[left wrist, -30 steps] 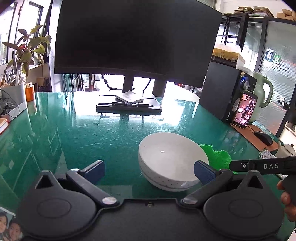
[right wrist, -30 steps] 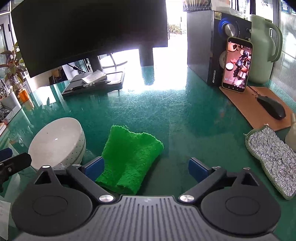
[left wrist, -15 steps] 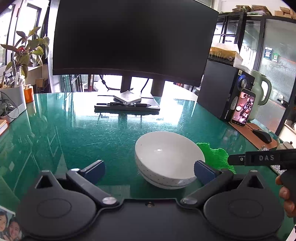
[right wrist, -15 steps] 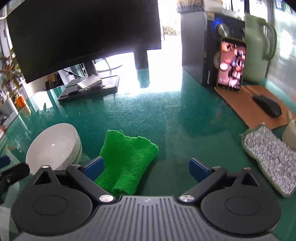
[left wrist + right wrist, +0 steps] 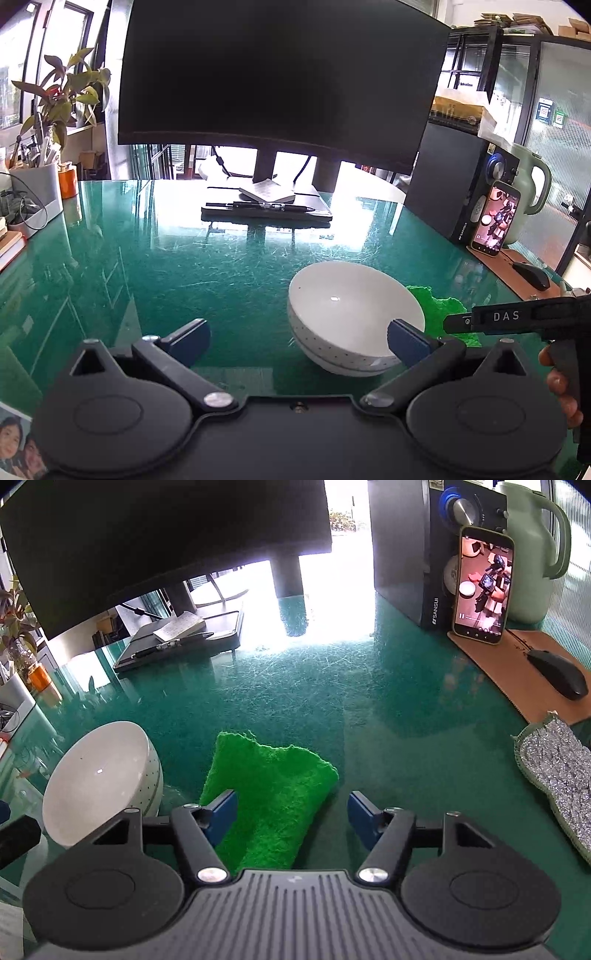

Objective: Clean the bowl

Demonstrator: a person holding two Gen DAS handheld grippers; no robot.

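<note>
A white bowl (image 5: 347, 306) with small dots on its outside sits tilted on the green glass table (image 5: 184, 266), its mouth turned towards the left gripper. My left gripper (image 5: 297, 338) stands open and wide. Its right fingertip (image 5: 406, 338) is at the bowl's near rim, and the other fingertip is well clear to the left. Just right of the bowl (image 5: 99, 779) lies a crumpled green cloth (image 5: 273, 775). My right gripper (image 5: 291, 818) is low over the cloth's near end, jaws closing. The left pad overlaps the cloth, while the right pad stands apart from its edge.
A dark monitor (image 5: 277, 81) and a black tablet with a notepad and pens (image 5: 266, 210) fill the back. At the right stand a speaker (image 5: 406, 546), a phone (image 5: 482, 587) and a pale green jug (image 5: 532, 554). Nearer lie a mouse (image 5: 557, 675) and a silver scouring pad (image 5: 554, 771).
The right gripper's jaws have drawn much closer together around the green cloth's near end. The left gripper and the tilted bowl have hardly moved.
</note>
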